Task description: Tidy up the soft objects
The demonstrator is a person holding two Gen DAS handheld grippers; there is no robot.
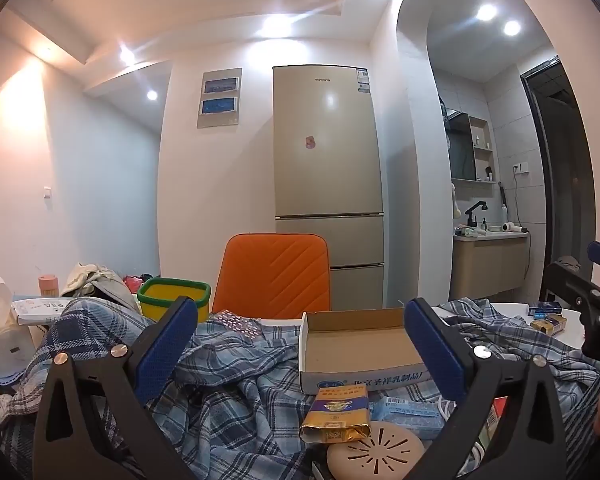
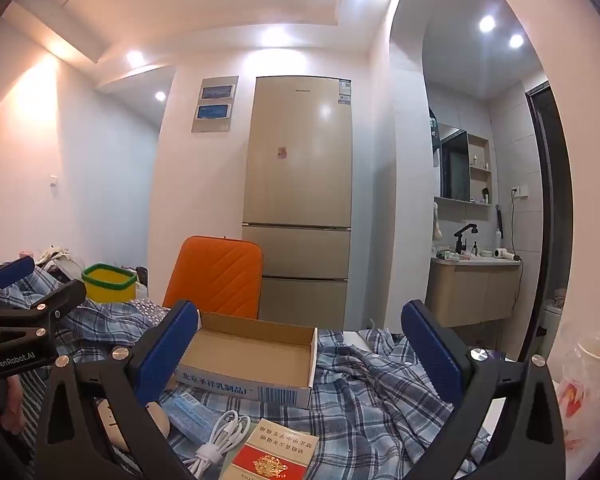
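In the left wrist view, the left gripper (image 1: 300, 344) is level with its blue jaws spread as wide as they go, and nothing is held between them. Under and around it lies the blue plaid cloth (image 1: 228, 380), crumpled over the table from 9 o'clock to 3 o'clock. On the cloth, between the jaws at about 1 o'clock, sits an empty cardboard box (image 1: 356, 344). Just in front of the box, at 6 o'clock, lies a gold packet (image 1: 336, 412), and beside it a round beige disc (image 1: 376, 452) with slits. A yellow bin with a green rim (image 1: 174, 296) stands at 10 o'clock, next to an orange chair back (image 1: 274, 276), and a tall fridge (image 1: 328, 184) is behind at 12 o'clock. The right gripper (image 1: 592, 304) shows partly at 3 o'clock. In the right wrist view, the right gripper (image 2: 300, 344) is also level and fully open, holding nothing. The plaid cloth spreads below it, mostly at 4 o'clock. The box lies on the cloth close to the left jaw, at 11 o'clock. A coiled white cable (image 2: 220, 440) and a red and gold packet (image 2: 276, 456) lie on the cloth at 6 o'clock. The left gripper appears at 9 o'clock, held by a hand (image 2: 8, 400).
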